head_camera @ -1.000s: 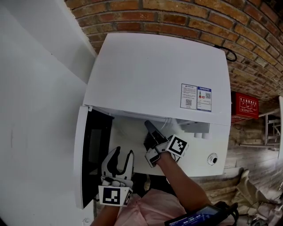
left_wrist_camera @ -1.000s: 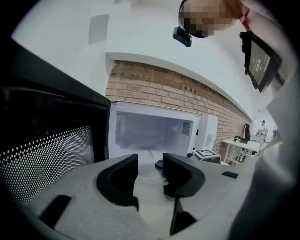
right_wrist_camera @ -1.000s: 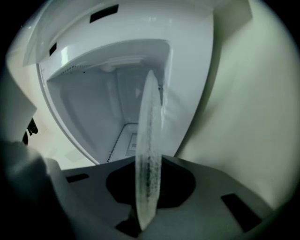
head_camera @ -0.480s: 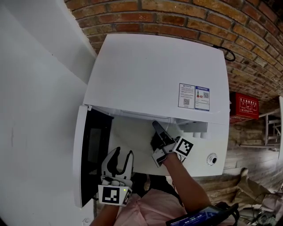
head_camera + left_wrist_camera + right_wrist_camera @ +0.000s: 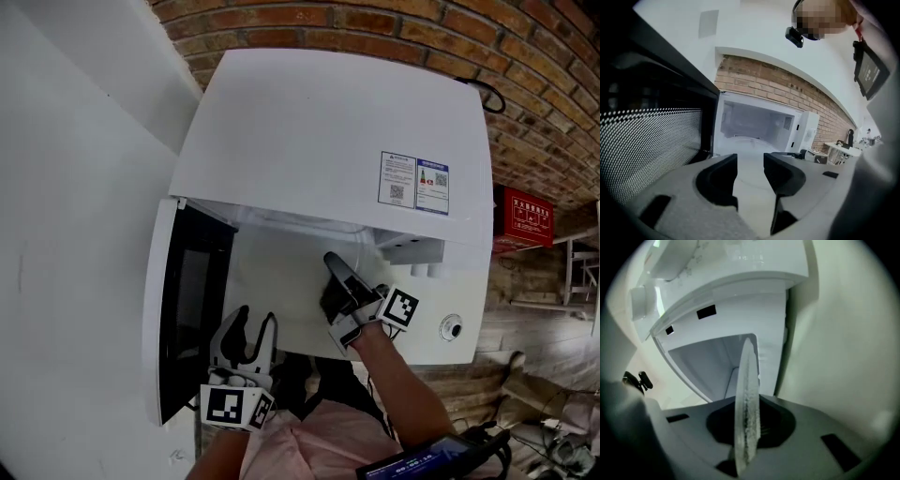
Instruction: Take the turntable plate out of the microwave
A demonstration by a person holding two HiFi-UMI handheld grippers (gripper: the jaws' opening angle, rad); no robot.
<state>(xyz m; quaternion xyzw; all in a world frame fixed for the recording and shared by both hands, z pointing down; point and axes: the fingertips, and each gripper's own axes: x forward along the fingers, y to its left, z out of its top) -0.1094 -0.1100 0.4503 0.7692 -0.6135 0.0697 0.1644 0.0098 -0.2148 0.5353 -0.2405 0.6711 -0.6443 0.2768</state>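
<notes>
A white microwave (image 5: 328,141) stands with its door (image 5: 183,309) swung open to the left. The clear glass turntable plate (image 5: 281,291) lies flat at the mouth of the cavity. My right gripper (image 5: 339,281) reaches in from the front right. Its jaws are closing on the plate's rim (image 5: 746,394), which stands edge-on between the pads of the right gripper (image 5: 747,427). My left gripper (image 5: 248,323) hovers at the plate's front left, open, apart from the plate. In the left gripper view, the left gripper (image 5: 750,171) has nothing between its jaws and faces the lit cavity (image 5: 754,124).
The door's mesh window (image 5: 651,145) is close on the left gripper's left. A control knob (image 5: 452,328) sits on the microwave's right front. A brick wall (image 5: 525,84) runs behind, with a red box (image 5: 525,216) at the right. A dark handheld screen (image 5: 431,459) shows at the bottom.
My right gripper has shifted right along the cavity mouth with the plate's rim in it. My left gripper has slid slightly down and left in the head view.
</notes>
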